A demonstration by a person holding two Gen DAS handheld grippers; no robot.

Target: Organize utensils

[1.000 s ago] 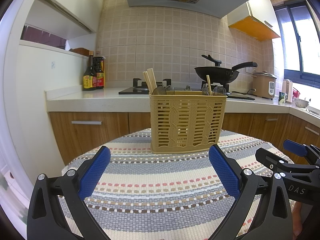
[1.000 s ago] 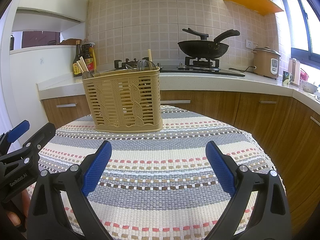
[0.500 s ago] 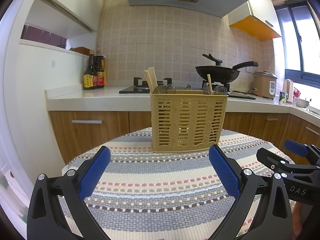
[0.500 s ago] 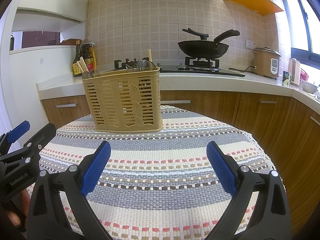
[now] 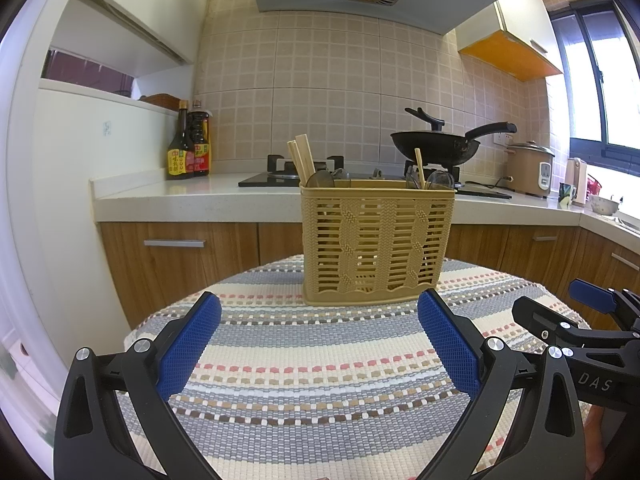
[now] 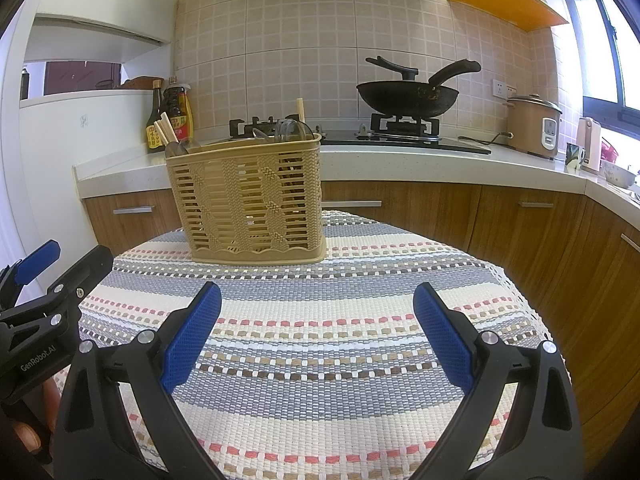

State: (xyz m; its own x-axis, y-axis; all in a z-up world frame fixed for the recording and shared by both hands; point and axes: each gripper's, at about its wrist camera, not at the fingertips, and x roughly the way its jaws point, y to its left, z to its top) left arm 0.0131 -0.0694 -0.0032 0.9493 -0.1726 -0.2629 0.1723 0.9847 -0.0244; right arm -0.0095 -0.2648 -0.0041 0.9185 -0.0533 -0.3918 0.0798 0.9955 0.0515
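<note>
A tan plastic utensil basket (image 5: pixel 378 242) stands upright at the far side of a round table with a striped woven cloth (image 5: pixel 320 364). Wooden chopsticks (image 5: pixel 302 160) and spoon tops stick out of its left and right compartments. It also shows in the right wrist view (image 6: pixel 246 200). My left gripper (image 5: pixel 320 320) is open and empty, hovering over the cloth just in front of the basket. My right gripper (image 6: pixel 316 312) is open and empty, to the right of the left one, which shows at its left edge (image 6: pixel 44 280).
Behind the table runs a kitchen counter (image 5: pixel 192 196) with sauce bottles (image 5: pixel 188 148), a gas hob with a black wok (image 5: pixel 436 146), a rice cooker (image 5: pixel 528 168) and wooden cabinets (image 5: pixel 180 256) below. The table edge drops off at the left and right.
The left gripper has tilted or dropped slightly, so the basket sits a little higher in its view. The right gripper has barely moved. Both stay open.
</note>
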